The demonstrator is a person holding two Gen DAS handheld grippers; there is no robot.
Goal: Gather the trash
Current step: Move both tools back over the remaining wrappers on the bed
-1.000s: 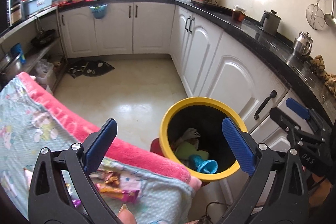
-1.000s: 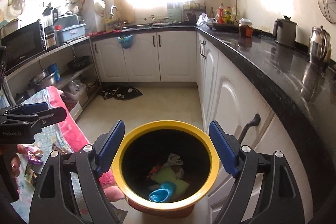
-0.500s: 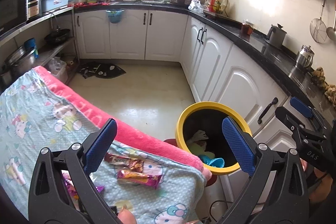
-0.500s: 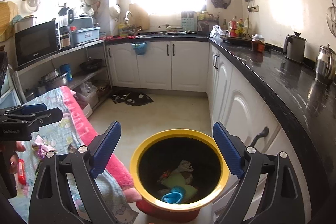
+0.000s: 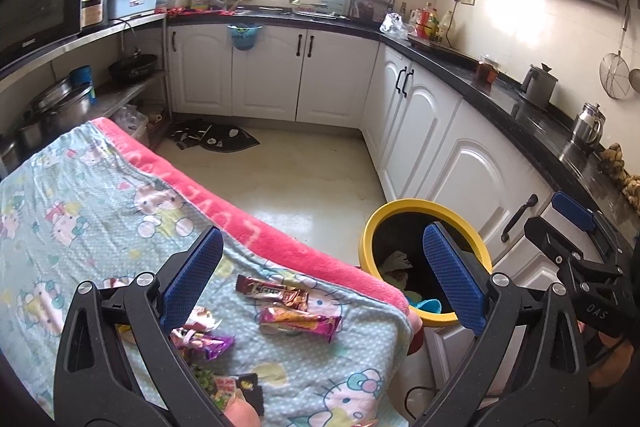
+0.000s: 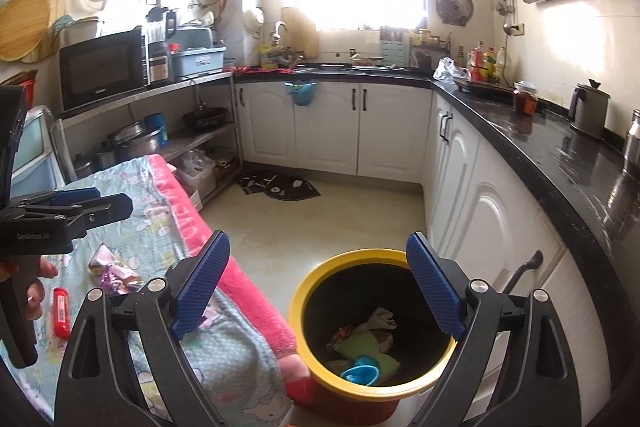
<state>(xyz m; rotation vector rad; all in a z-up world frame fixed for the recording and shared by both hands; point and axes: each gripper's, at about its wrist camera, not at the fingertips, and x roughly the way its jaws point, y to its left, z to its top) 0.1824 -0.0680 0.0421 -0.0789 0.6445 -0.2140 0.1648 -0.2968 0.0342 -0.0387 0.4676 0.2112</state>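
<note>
Both grippers empty, jaws wide apart. Left gripper (image 5: 320, 279) should drop squarely over the pink wrapper (image 5: 298, 321), pinching its middle, then carry to the yellow bin (image 5: 400, 211).

White letters "DAS" stand on the black body of the right gripper (image 5: 576, 247), seen from the left wrist. The pink blanket border (image 5: 256, 231) carries pale capital letters, of which "LOVE" seems legible. Wrapper print and the range hood's brand are too small to read.
</note>
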